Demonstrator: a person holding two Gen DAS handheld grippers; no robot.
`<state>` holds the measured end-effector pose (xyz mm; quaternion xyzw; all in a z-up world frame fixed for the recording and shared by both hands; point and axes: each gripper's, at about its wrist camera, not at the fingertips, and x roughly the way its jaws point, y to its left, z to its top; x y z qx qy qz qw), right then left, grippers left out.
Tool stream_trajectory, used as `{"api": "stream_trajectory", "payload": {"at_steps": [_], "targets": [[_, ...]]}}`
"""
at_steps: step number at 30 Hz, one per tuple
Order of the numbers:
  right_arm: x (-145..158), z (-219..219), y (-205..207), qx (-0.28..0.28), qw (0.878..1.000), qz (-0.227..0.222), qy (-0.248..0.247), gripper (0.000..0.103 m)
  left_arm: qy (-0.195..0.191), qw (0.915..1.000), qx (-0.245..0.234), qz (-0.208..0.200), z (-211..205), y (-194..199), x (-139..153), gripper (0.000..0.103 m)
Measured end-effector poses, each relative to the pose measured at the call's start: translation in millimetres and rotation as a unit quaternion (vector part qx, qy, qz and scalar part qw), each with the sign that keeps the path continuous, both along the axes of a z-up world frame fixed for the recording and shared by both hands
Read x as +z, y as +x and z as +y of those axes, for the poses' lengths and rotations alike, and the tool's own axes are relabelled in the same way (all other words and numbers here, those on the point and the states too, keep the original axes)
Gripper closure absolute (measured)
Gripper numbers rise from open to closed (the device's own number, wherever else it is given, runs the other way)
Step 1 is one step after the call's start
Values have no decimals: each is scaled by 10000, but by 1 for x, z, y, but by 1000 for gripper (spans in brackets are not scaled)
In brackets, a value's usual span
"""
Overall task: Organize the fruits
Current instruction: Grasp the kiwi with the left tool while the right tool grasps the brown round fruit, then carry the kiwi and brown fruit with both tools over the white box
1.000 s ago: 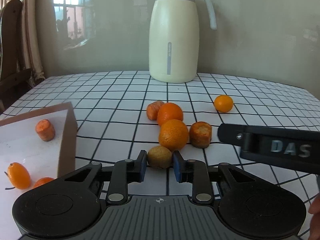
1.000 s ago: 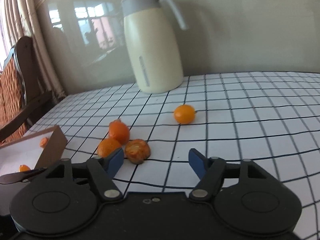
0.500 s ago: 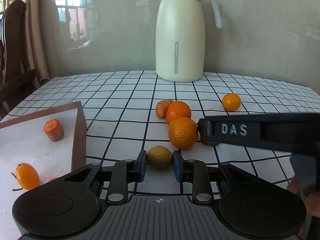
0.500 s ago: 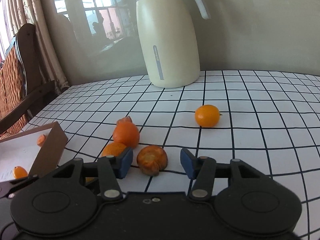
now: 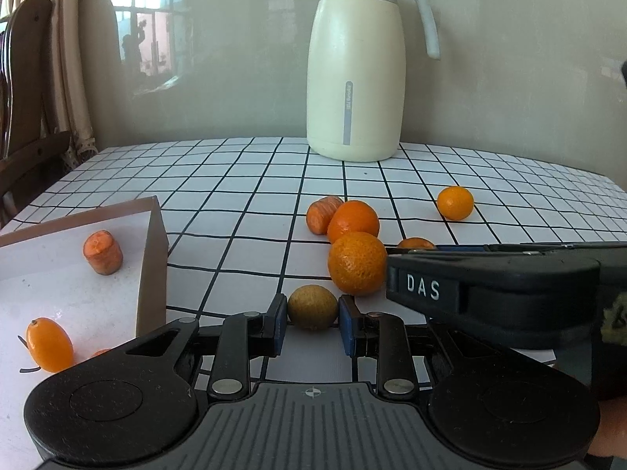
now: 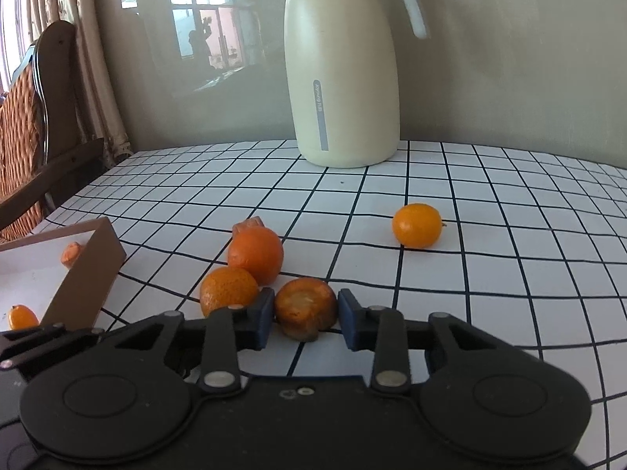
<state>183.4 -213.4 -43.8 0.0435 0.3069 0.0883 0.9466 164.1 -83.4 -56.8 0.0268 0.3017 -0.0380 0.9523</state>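
- On checked table [image 6: 490, 274]: box [image 5: 153, 258], at left, holding carrot piece [image 5: 102, 252] and kumquat [image 5: 49, 344].
- Right gripper [image 6: 303, 319]: jaws closing, pads touching carrot stub [image 6: 305, 307] between them, beside two oranges [image 6: 255, 252].
- Left gripper [image 5: 312, 323]: clamped on brownish-green fruit [image 5: 312, 306], just right of box.

Left gripper [image 5: 312, 323] low over checked table [image 5: 235, 196], blue pads pressed on either side of a yellow-brown fruit [image 5: 312, 306]. Just beyond it, two oranges [image 5: 356, 262] [image 5: 352, 220] touching; a carrot piece [image 5: 322, 213] against the far one. A small orange [image 5: 455, 202] sits apart at right. Right gripper [image 5: 490, 293], marked DAS, crosses from the right, hiding most of another orange piece [image 5: 415, 243]. Box [image 5: 153, 258] at left holds a carrot stub [image 5: 102, 251] and a kumquat [image 5: 49, 344]. Cream jug [image 5: 356, 70] at back.
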Motion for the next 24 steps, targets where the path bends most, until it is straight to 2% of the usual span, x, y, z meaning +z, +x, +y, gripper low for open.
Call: {"api": "stream_trajectory", "payload": {"at_steps": [11,24], "targets": [[7,-16,-23,-101,9997,-136,200,77,-55,9999,-118,-31,-3,-4,0,75],[19,-35,-61,-96,9995,-222,220,77,-168,9988,-420,-177,-4,-37,16,75]]}}
